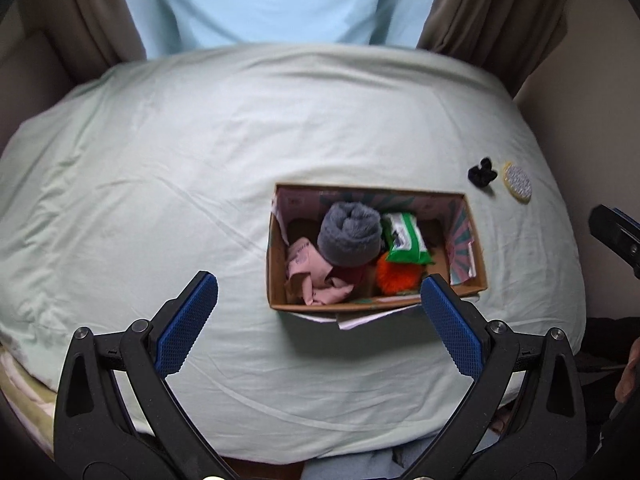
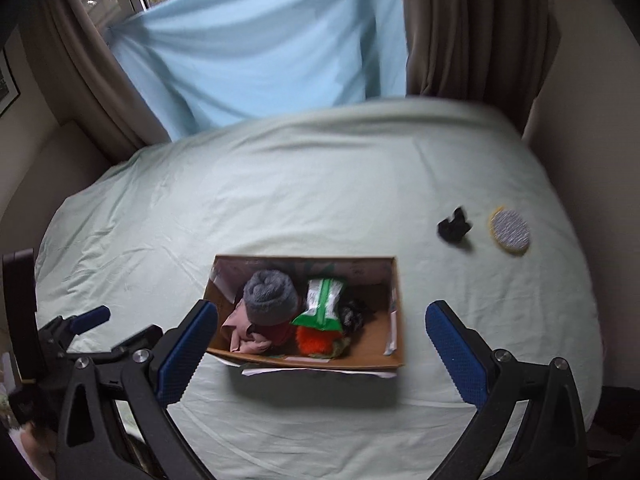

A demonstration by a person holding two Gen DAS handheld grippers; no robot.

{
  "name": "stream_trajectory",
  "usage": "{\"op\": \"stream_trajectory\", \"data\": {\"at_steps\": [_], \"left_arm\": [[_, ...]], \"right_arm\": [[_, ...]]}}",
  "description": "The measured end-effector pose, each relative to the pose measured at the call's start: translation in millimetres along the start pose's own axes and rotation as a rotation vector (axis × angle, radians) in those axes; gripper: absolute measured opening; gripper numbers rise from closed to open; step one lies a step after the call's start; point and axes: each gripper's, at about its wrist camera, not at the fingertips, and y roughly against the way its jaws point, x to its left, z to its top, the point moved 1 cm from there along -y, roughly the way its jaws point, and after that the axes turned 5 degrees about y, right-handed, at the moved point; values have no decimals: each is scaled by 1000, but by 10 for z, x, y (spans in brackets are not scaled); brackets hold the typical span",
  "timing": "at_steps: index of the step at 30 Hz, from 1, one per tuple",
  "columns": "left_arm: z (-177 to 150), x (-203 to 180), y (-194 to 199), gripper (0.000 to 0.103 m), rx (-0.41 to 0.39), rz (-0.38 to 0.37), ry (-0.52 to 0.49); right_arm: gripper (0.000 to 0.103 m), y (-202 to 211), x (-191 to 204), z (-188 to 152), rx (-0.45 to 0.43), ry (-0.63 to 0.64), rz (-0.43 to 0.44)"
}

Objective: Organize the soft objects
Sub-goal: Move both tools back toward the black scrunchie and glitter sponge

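My left hand-held gripper (image 1: 319, 296) is spread wide and holds nothing. Its blue pads (image 1: 188, 322) hang over the bed (image 1: 160, 160), just in front of the box (image 1: 276, 280). My right hand-held gripper (image 2: 322, 322) is spread wide too, and it is empty. It hangs over the near side of the same box, with one pad by the box's left corner and the other out past its right end.

The box is brown card and has no lid. It sits on the pale green sheet, near the middle of the bed. Inside it, a rolled gray sock (image 1: 349, 234) stands on top of the pile. A pink cloth (image 1: 310, 270) lies crumpled on the left, below the sock. A green pack (image 1: 404, 238) leans just right of the sock. An orange fluffy thing (image 1: 394, 276) sits under the pack, at the near wall. From the right camera I see something dark and fuzzy (image 2: 354, 314) beside the pack, but I cannot tell what it is. The right end of the box floor is bare.

Two things lie on the sheet outside the box, far to its right. One is a small black scrunchie (image 1: 483, 170). Just beside it is a round pad (image 1: 517, 182), gray on top with a yellow rim. They do not touch.

Behind the bed hang a light blue cloth (image 2: 260, 48) and brown curtains (image 2: 472, 28).
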Motion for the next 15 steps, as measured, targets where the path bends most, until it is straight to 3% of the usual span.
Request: {"op": "stream_trajectory", "data": {"at_steps": [5, 15], "left_arm": [[48, -95, 426, 101, -106, -60, -7], [52, -527, 942, 101, -276, -51, -43]], "right_arm": [[103, 480, -232, -69, -104, -32, -46], [103, 1115, -767, -174, -297, -59, -161]]}}
